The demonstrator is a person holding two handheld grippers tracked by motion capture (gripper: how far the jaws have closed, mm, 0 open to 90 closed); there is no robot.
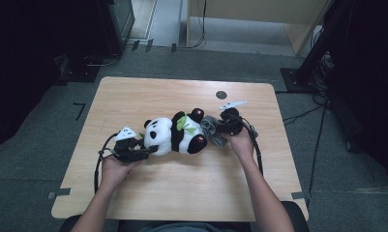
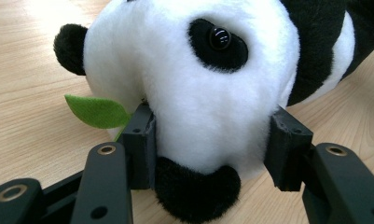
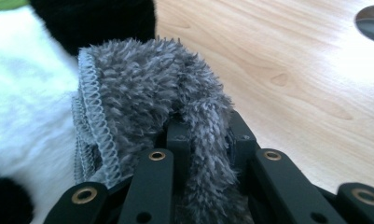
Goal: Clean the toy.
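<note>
Gripping the panda's head (image 2: 208, 93), left gripper (image 2: 212, 140) reveals its glossy eye (image 2: 219, 37).

One camera looks down from high on the counter (image 1: 182, 193); two sit very close, all seeing the panda (image 1: 174, 135).

Counter (image 1: 191, 193): light wood, rounded corners, pale grain. Standing on grey carpeted floor (image 1: 32, 174).

Plush panda (image 1: 174, 135) lying on its side mid-counter, head at left tool (image 1: 150, 150), which clamps white muzzle from both sides. Green felt leaf (image 2: 98, 112) just beside left tool's pad, over counter surface.

Grey fuzzy cloth (image 1: 211, 126) at panda's rear, touching it, pinched in right tool (image 1: 219, 129).

Dark round disc (image 1: 221, 94) on counter, beyond right tool, apart from it.
</note>
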